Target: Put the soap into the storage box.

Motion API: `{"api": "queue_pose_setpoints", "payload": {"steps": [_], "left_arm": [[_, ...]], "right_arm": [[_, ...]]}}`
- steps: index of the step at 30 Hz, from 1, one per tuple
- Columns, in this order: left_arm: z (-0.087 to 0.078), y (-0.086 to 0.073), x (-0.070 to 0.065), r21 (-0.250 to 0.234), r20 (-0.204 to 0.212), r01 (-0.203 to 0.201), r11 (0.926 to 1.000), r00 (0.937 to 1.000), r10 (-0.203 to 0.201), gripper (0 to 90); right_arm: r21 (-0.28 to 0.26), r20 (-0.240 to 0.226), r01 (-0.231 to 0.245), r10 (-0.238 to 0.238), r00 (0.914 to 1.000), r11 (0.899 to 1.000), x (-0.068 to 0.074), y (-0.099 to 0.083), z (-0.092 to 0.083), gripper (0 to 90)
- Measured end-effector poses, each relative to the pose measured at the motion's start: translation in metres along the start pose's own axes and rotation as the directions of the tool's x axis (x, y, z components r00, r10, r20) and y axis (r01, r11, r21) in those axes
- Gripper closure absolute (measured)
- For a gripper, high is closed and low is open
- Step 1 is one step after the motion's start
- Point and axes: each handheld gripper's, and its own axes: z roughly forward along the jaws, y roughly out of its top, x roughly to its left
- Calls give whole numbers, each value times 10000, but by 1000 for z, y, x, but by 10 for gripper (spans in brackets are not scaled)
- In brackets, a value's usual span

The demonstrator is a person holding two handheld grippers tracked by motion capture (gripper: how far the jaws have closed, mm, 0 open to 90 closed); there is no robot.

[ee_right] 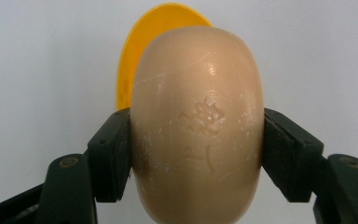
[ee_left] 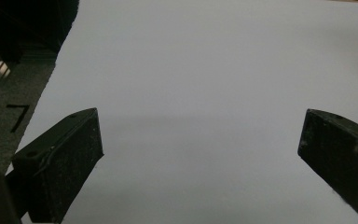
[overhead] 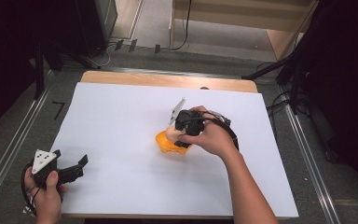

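Observation:
A beige oval bar of soap (ee_right: 198, 126) with an embossed mark sits clamped between the two black pads of my right gripper (ee_right: 197, 156), which is shut on it. Behind the soap lies a yellow dish (ee_right: 144, 51). From above, the right gripper (overhead: 176, 137) hovers over the yellow dish (overhead: 164, 142) near the middle of the white sheet, with the soap (overhead: 171, 134) at its tip. My left gripper (overhead: 70, 163) rests at the sheet's near left corner, jaws wide apart with nothing between them; its fingers (ee_left: 65, 154) frame bare white sheet.
A white sheet (overhead: 121, 121) covers most of the wooden table (overhead: 168, 80). Metal rails (overhead: 9, 144) run along both sides of the table. Dark stands and cables stand at the far left and right.

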Motion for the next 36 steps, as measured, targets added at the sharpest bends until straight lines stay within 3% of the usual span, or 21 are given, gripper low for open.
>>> {"api": "queue_pose_setpoints", "payload": {"steps": [16,25,30,36], "left_arm": [[0,0,1,28,25,27,10000,10000,-27,1],[0,0,1,27,27,50,10000,10000,-50,1],[0,0,1,34,33,44,10000,10000,-44,1],[0,0,1,12,46,52,10000,10000,-53,1]], "right_arm": [[331,-261,-46,55,9996,9994,-2,5,16,327],[184,-423,132,-124,9990,9997,-3,4,18,325],[263,-389,43,-33,9992,9996,-2,4,17,321],[-82,-289,-125,123,9995,9999,-3,2,10,316]]}}
